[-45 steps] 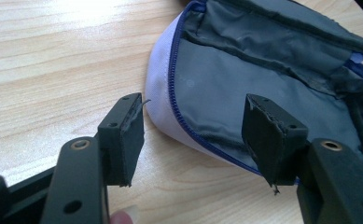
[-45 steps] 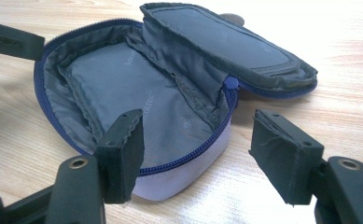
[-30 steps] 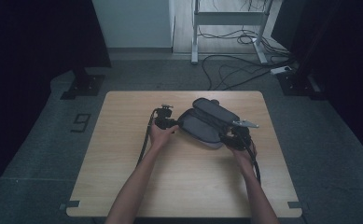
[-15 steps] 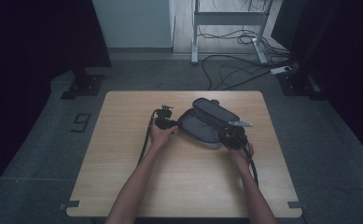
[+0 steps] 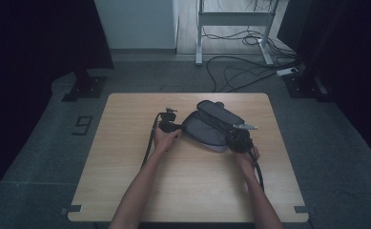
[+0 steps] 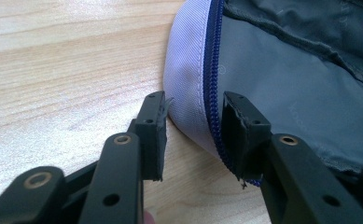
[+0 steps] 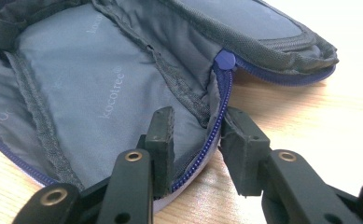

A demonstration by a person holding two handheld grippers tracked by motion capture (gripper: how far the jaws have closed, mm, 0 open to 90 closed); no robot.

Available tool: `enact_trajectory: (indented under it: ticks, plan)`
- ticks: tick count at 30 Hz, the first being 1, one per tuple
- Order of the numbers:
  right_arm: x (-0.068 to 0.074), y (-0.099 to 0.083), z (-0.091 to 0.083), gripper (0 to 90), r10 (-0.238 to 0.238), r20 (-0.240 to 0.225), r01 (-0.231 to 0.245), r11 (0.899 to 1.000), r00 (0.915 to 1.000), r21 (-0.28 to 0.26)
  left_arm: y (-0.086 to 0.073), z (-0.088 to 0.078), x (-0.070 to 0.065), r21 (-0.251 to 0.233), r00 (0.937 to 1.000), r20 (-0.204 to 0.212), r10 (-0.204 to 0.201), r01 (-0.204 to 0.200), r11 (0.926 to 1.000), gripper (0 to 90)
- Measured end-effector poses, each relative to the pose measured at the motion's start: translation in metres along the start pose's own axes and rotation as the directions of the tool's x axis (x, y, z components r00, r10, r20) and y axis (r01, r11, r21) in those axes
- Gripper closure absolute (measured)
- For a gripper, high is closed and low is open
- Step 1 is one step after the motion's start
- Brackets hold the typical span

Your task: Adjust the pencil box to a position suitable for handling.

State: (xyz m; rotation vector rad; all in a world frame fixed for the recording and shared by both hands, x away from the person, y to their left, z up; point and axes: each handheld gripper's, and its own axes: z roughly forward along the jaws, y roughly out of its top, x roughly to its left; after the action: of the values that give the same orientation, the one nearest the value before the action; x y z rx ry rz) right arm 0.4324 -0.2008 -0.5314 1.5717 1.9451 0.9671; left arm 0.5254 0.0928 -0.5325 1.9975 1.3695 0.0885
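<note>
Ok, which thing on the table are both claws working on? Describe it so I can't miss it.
On the wooden table, look right of centre: a flat grey fabric pouch lies unzipped, its lid flap folded back. The blue zipper round its rim sets it apart, and the left claw and right claw each straddle that rim.

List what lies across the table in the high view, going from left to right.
Bare table top → left claw at the case's left rim → open grey zip case → right claw at the case's right rim → bare table top again.
</note>
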Motion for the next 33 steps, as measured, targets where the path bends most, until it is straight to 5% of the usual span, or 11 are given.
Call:
enact_trajectory:
  ticks: [14, 33]
  plan:
    - [-0.007, -0.001, 0.001, 85.3, 0.018, -0.006, -0.018, 1.000, 0.9998, 0.012, 0.003, -0.003, -0.001, 0.029, 1.0000, 0.005, 0.001, -0.001, 0.9996, 78.9]
    - [-0.007, 0.003, -0.016, 86.1, 0.010, -0.034, -0.012, 0.999, 0.9994, -0.053, 0.004, -0.010, 0.003, 0.039, 0.9991, 0.042, -0.009, 0.007, 0.9992, 87.2]
